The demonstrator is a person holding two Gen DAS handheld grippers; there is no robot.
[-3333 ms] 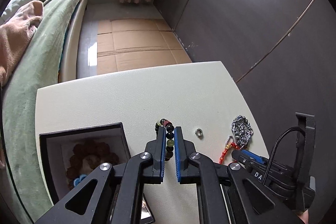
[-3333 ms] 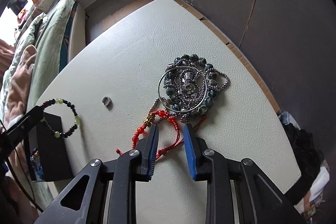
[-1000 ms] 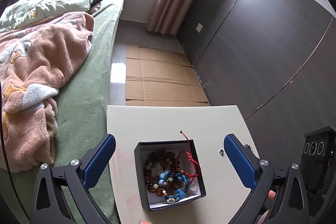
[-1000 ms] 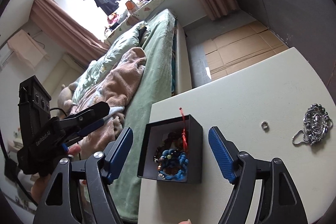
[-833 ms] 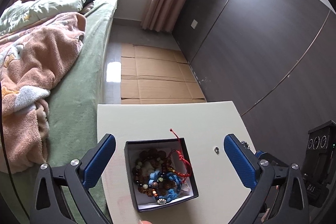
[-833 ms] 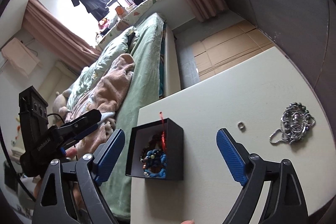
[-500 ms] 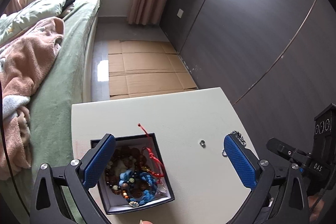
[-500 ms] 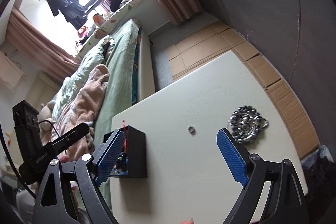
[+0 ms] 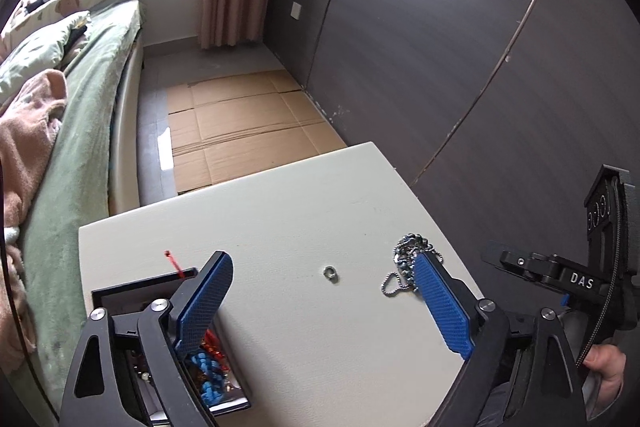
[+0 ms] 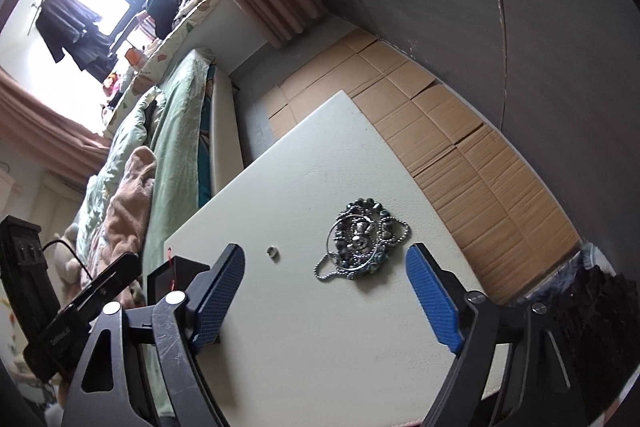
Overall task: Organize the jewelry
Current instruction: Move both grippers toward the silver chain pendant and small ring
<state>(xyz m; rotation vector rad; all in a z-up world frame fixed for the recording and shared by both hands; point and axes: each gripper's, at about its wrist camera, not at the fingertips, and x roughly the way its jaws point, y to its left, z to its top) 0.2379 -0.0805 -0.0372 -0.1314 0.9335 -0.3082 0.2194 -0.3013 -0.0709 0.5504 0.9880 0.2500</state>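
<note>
A black jewelry box (image 9: pixel 120 297) sits at the table's left, holding blue beads, brown beads and a red cord; it also shows in the right wrist view (image 10: pixel 176 277). A small silver ring (image 9: pixel 329 271) lies mid-table, also in the right wrist view (image 10: pixel 273 250). A heap of silver chains and dark bead bracelets (image 10: pixel 362 237) lies to the right, partly hidden behind my finger in the left wrist view (image 9: pixel 404 259). My left gripper (image 9: pixel 320 287) is wide open and empty above the ring. My right gripper (image 10: pixel 324 279) is wide open and empty, above and just in front of the heap.
The white table (image 9: pixel 280 211) ends close behind the heap. A bed with green cover (image 9: pixel 80 115) flanks the left. Cardboard sheets (image 9: pixel 240 119) cover the floor beyond. A dark wall panel (image 9: pixel 440 47) runs along the right.
Both grippers have swung right, away from the box and toward the ring and the chain heap, and dropped lower. Both stay open and empty. The jewelry has not moved.
</note>
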